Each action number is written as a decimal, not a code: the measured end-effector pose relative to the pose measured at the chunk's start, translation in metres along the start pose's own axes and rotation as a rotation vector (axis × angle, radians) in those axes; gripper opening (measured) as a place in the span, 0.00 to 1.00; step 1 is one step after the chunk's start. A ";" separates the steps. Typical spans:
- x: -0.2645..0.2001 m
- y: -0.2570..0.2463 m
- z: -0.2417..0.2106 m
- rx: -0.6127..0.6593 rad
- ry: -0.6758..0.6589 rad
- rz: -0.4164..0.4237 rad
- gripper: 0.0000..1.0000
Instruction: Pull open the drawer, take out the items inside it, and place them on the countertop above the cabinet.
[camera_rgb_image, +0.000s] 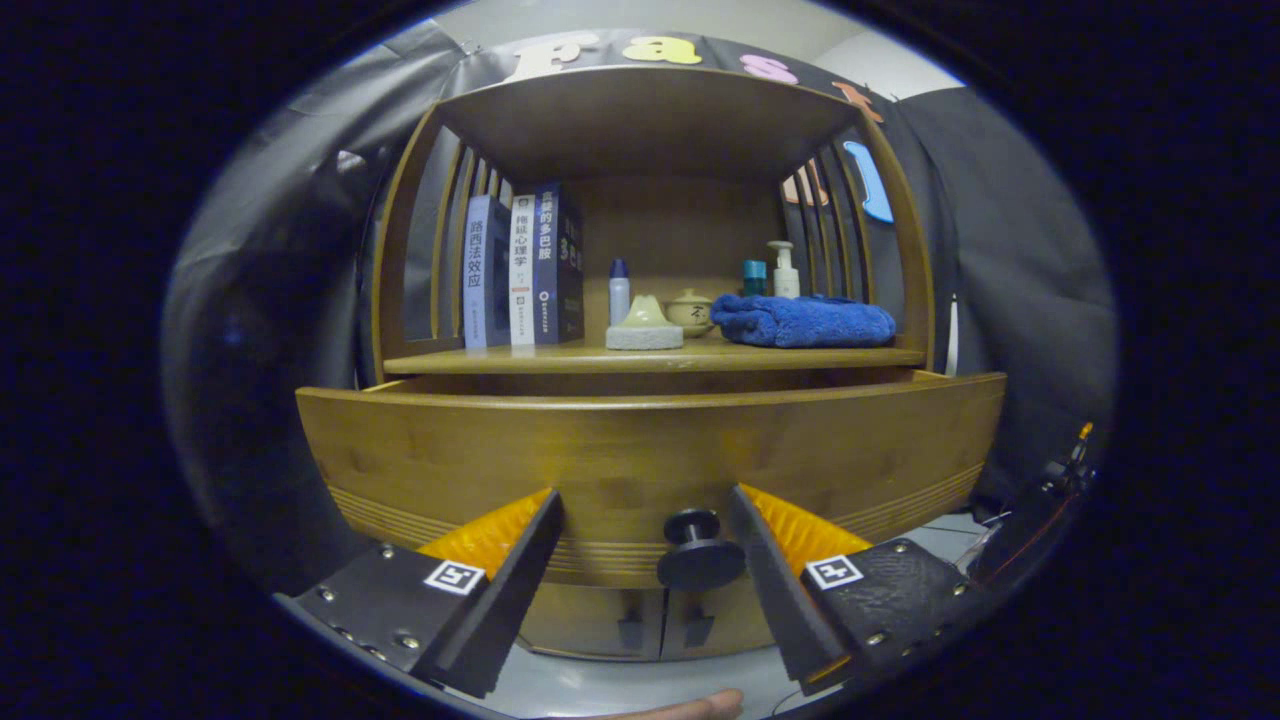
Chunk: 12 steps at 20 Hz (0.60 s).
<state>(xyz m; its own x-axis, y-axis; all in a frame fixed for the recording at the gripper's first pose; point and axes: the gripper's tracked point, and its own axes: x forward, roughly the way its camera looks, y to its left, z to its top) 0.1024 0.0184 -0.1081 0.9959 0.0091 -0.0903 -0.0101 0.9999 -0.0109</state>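
Observation:
The wooden cabinet's drawer (640, 450) stands pulled out toward me, and its wide curved front hides what lies inside. A dark round knob (699, 552) sticks out low on that front. My gripper (645, 493) is open, its fingers spread just short of the drawer front. The knob sits in the gap between them, closer to the right finger, and neither finger touches it. Above the drawer runs the countertop (560, 362).
On the countertop stand three upright books (522, 270), a small bottle (619, 290), a pale ceramic piece (645, 325), a lidded pot (691, 311), a folded blue towel (805, 321) and two bottles (783, 270). Cabinet doors (660, 625) lie below the drawer. Part of a hand (690, 708) shows beneath the fingers.

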 end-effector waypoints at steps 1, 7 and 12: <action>0.008 0.000 0.000 0.012 0.002 0.002 1.00; 0.042 0.001 -0.017 0.051 0.080 0.000 1.00; 0.054 0.002 -0.018 0.052 0.078 -0.003 1.00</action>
<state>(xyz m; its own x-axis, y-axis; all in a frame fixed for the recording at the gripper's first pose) 0.1549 0.0205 -0.1309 0.9859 0.0067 -0.1672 0.0000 0.9992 0.0402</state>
